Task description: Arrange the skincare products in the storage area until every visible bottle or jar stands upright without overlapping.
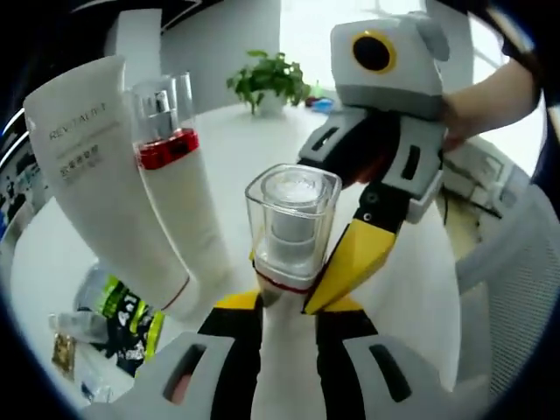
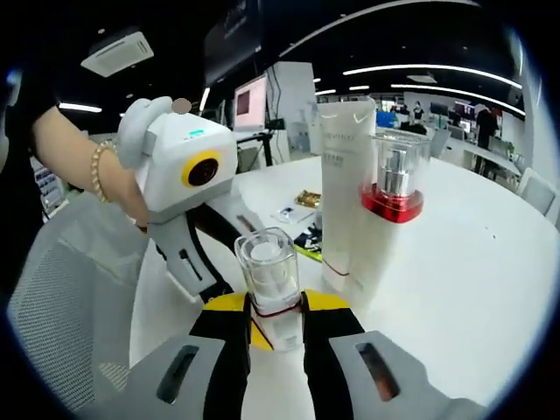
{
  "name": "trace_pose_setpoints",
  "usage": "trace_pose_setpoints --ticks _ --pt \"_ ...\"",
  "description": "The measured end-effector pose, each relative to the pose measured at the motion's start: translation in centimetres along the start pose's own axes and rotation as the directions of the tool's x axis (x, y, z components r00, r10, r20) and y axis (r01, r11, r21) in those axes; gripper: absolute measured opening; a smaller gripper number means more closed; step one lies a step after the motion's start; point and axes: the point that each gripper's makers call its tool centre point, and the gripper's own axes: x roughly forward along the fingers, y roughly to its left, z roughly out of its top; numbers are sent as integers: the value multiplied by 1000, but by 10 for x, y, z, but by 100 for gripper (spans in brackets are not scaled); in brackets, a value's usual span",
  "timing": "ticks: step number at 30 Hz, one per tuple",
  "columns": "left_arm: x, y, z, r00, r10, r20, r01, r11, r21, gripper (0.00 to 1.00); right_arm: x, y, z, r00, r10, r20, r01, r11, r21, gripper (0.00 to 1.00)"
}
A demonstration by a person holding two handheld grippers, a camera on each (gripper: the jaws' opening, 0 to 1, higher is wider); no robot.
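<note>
White round table [image 2: 490, 289] in an open office. Clear-capped pump bottle [image 1: 291, 229] is clamped upright between both grippers: left gripper [image 1: 284, 308] and right gripper [image 2: 276, 317] each closed on it. White tube [image 2: 343, 188] and red-collared bottle [image 2: 389, 206] stand upright just beside. Risk: uneven release tips it into the neighbours

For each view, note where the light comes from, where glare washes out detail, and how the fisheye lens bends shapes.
Left gripper view: daylight from the window behind the potted plant bleaches the table white; the white tube bows outward. Right gripper view: ceiling strip lights illuminate a darker room; the clear-capped bottle stays sharp, while distant desks blur and curve toward the edge.
</note>
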Motion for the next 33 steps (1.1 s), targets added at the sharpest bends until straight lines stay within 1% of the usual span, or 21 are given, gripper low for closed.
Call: trace_pose_setpoints --ticks 3,8,10,14,22,33 --pt "4 10 1 1000 1 4 -1 1000 -5 21 2 -7 2 1000 -2 5 2 1000 2 22" --pt "8 20 -2 1000 6 -9 -6 1000 -10 20 7 -17 5 1000 2 13 -2 1000 3 22" --pt "9 20 -1 1000 6 -7 -7 1000 -14 20 8 -20 6 1000 4 14 -4 1000 -2 22" --pt "12 28 -1 1000 7 -1 -8 1000 -20 20 10 -25 7 1000 2 16 -2 1000 -1 22" --pt "15 29 1 1000 9 4 -9 1000 -23 20 10 -31 7 1000 2 17 -2 1000 5 22" --pt "16 31 1 1000 7 2 -7 999 -33 20 11 -32 5 1000 6 7 -6 1000 11 22"
